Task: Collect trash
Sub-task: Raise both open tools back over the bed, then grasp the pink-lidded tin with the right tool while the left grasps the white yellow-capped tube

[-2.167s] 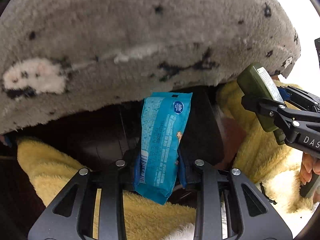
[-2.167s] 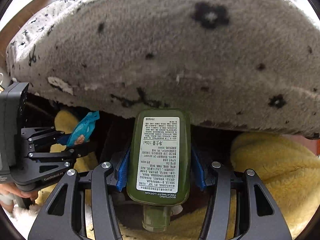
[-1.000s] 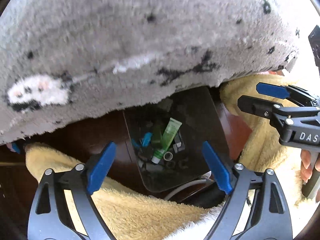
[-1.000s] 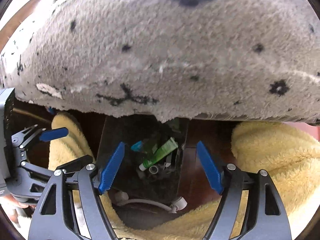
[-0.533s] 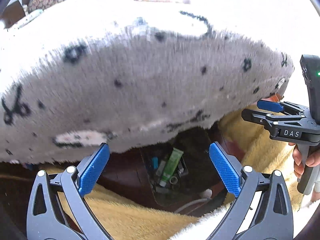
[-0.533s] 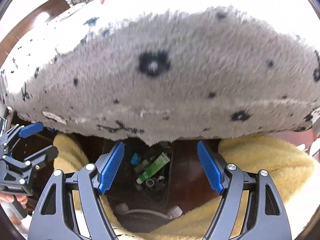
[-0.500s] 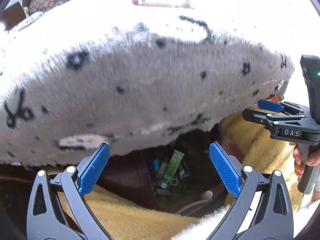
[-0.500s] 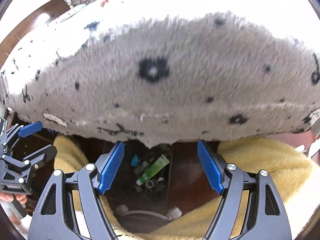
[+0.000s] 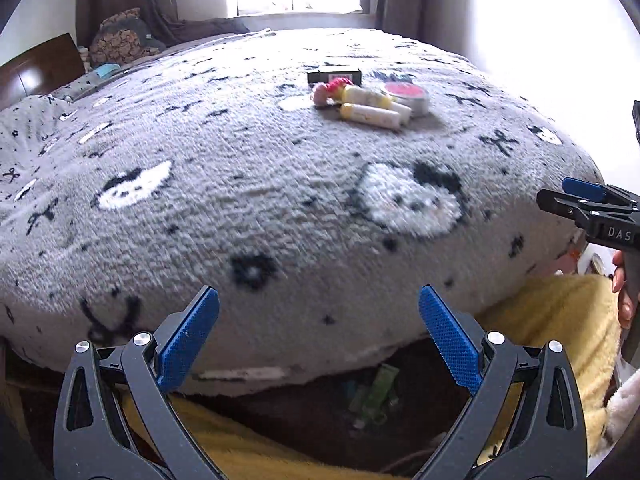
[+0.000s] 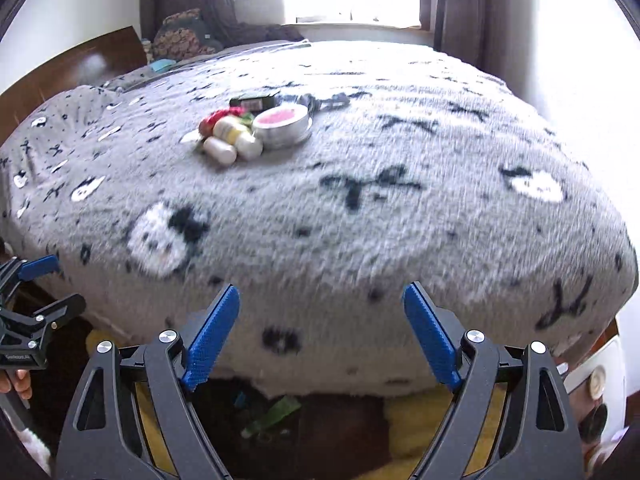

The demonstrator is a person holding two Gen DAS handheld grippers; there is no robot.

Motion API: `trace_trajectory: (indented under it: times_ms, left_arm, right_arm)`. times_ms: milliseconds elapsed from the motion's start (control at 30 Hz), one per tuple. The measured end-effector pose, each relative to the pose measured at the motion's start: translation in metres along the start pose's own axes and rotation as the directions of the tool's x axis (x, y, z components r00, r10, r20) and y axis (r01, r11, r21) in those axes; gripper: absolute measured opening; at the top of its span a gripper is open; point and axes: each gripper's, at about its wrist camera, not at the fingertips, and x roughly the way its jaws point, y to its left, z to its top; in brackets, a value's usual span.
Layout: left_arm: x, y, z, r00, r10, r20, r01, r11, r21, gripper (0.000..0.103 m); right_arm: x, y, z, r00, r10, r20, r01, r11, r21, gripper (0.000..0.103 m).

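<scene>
Grey fleece blanket [image 9: 280, 200] now fills both views, the cameras having risen above the bed since half a second ago. Left gripper [image 9: 318, 334] and right gripper [image 10: 320, 332] hold their jaws spread and empty. Green tube [image 10: 272, 414] lies in the dark bin [image 9: 320, 408] at 6 o'clock; cream bottles [image 9: 372, 110] and a round tin [image 10: 282, 126] sit at 12 o'clock.

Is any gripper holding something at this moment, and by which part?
Nothing is held. The left gripper and the right gripper both stand open with empty jaws above the grey blanket.
</scene>
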Motion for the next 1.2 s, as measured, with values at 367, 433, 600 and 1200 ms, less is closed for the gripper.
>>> trace_trajectory:
  times_ms: [367, 433, 600, 1200]
  left_arm:
    - [0.031, 0.006, 0.04, 1.0, 0.005, -0.005, -0.005, 1.0, 0.008, 0.095]
    - [0.035, 0.004, 0.047, 1.0, -0.001, -0.002, 0.001, 1.0, 0.013, 0.095]
    - [0.05, 0.003, 0.068, 1.0, -0.01, 0.001, 0.01, 1.0, 0.017, 0.095]
    - [0.098, -0.011, 0.101, 0.998, -0.053, -0.046, 0.054, 0.998, 0.021, 0.095]
  right_arm:
    - [0.06, 0.01, 0.054, 1.0, -0.011, 0.007, 0.011, 1.0, -0.017, 0.085]
    - [0.074, 0.013, 0.066, 1.0, -0.025, 0.004, 0.025, 0.999, -0.034, 0.085]
    - [0.114, 0.025, 0.099, 0.999, -0.038, -0.024, 0.036, 0.997, -0.069, 0.085]
    - [0.176, 0.05, 0.152, 0.997, 0.013, -0.08, -0.021, 0.995, -0.099, 0.071]
